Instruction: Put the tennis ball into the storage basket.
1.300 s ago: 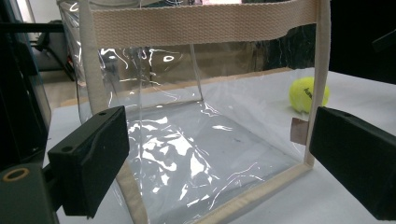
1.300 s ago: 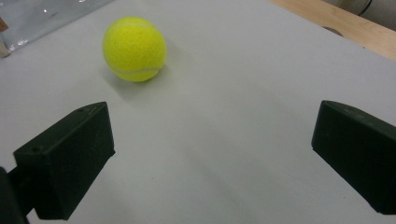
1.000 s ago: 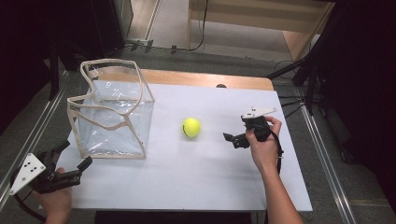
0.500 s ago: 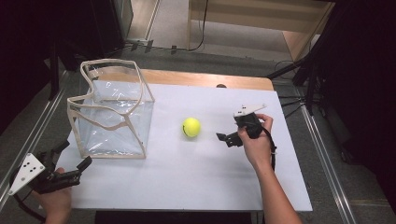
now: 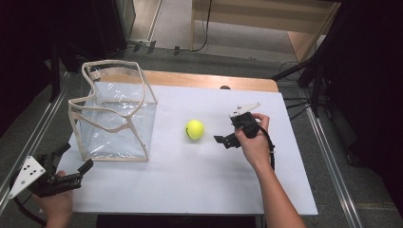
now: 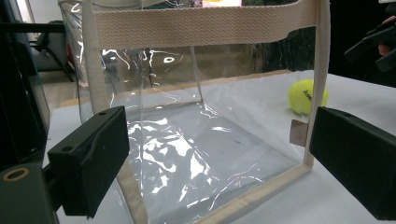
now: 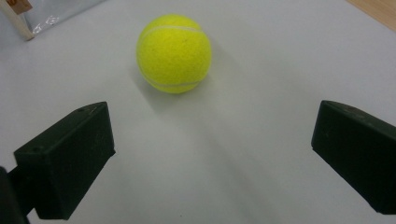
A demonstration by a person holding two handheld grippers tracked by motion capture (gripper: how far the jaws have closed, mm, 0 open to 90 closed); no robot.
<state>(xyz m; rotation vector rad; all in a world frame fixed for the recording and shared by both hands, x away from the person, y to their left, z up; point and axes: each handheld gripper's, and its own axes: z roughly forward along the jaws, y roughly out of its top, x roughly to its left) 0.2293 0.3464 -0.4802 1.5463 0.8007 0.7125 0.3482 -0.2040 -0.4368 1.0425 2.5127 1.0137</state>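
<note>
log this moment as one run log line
right gripper: open, near tennis ball | left gripper: open, facing clear bag | ball on table

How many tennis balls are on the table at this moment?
1. The tennis ball lies on the white table, between the clear bag and the right gripper, whose open jaws point at it. The bag looks empty.

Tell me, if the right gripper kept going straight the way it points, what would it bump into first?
Most likely the tennis ball. The right gripper has its jaws wide open, with bare white table between them and the ball, which sits slightly left of centre, so it might only graze it.
</note>
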